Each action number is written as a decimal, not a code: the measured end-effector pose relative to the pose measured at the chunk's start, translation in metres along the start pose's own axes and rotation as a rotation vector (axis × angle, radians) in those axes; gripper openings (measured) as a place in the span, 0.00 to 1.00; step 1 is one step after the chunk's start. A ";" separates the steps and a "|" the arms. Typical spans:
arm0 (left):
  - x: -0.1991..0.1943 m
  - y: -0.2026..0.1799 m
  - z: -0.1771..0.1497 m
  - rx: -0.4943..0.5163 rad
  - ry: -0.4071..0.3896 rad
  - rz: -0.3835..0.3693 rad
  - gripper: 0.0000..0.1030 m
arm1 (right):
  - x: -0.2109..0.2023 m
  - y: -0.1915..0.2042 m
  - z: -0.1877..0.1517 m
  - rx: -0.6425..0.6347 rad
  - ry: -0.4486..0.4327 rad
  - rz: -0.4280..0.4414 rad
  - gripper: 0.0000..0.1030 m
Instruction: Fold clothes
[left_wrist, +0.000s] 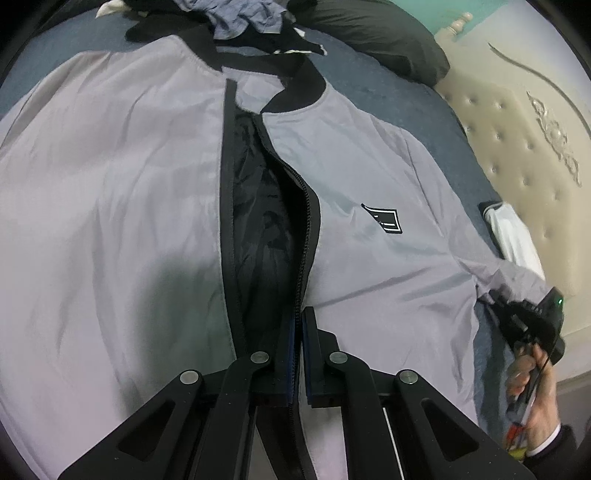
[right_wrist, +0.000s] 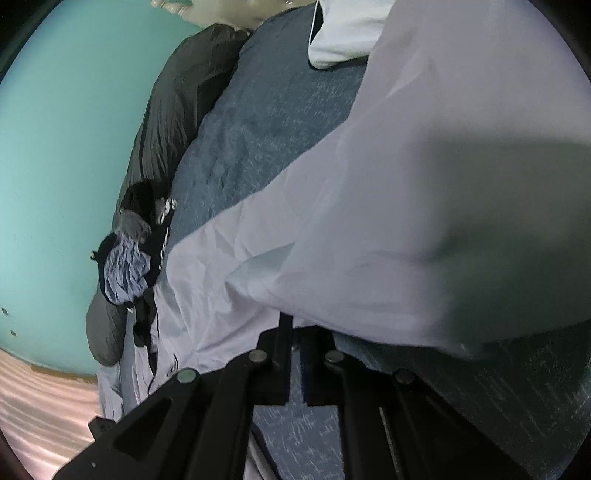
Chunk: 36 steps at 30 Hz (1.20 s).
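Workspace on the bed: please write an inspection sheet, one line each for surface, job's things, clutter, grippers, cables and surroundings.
Surface: bed with blue cover, mostly under the garment.
Job's things: grey jacket lies spread front up, zip open, dark lining showing, black collar at the far end.
Clutter: crumpled blue-grey cloth and black clothes past the collar; dark pillow; white cloth by the headboard.
Grippers: left gripper shut on the zip edge near the hem; right gripper shut on the jacket's sleeve end.
Cables: nothing seen.
Surroundings: cream tufted headboard, teal wall.
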<state>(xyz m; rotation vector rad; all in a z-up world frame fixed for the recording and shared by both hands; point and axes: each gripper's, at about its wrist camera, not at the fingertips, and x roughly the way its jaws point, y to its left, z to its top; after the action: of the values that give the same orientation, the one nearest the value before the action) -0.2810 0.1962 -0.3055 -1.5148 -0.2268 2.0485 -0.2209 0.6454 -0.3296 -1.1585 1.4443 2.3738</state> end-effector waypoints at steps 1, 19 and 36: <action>-0.002 -0.001 0.000 -0.002 -0.006 0.001 0.08 | 0.000 0.000 -0.001 -0.004 0.009 -0.008 0.06; 0.013 -0.001 0.041 -0.075 -0.068 -0.001 0.12 | -0.016 0.019 -0.020 -0.119 0.036 0.033 0.09; -0.002 0.002 0.033 -0.025 -0.072 0.096 0.17 | -0.019 0.031 -0.020 -0.173 0.054 0.044 0.10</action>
<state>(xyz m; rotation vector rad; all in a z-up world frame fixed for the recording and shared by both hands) -0.3114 0.1997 -0.2933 -1.4951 -0.2123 2.1859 -0.2110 0.6177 -0.3006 -1.2505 1.3140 2.5603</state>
